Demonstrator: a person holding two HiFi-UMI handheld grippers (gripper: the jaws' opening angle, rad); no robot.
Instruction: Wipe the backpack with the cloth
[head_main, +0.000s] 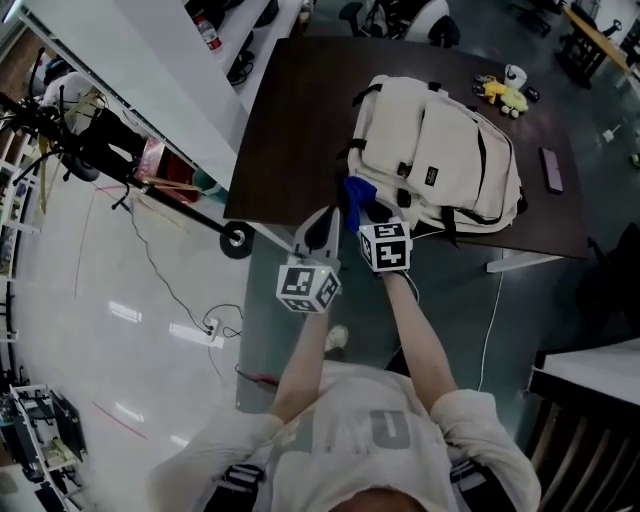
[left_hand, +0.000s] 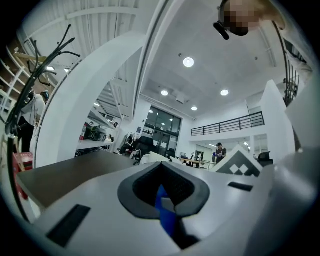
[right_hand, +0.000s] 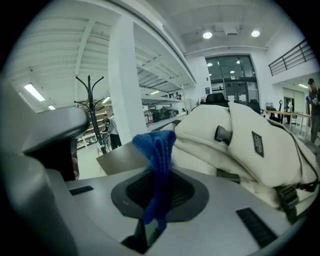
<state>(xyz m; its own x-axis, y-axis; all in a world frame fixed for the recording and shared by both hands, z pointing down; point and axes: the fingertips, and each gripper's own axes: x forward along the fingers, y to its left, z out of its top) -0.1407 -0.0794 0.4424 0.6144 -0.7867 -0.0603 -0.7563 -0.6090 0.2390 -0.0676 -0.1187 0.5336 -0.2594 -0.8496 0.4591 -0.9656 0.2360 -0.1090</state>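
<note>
Cloth (right_hand: 156, 150) sits pinched in the closed jaws of the right gripper (right_hand: 159, 195) and, by a sliver, the left gripper (left_hand: 162, 192). With the backpack (right_hand: 240, 145) just ahead, press the loose fold flat and sweep evenly.

Round ceiling lamps (left_hand: 188, 62) shone bright; the head view was dim, and both gripper views bent and blurred at their edges.

I count two tools, my left tool (head_main: 323, 228) and my right tool (head_main: 357, 212), with one blue cloth (head_main: 358, 190) between them. The one bench (head_main: 290, 130) carries one backpack (head_main: 440, 160), one yellow toy (head_main: 503, 96) and one dark flat slab (head_main: 551, 169). One scooter (head_main: 180, 205) stands beside it.
</note>
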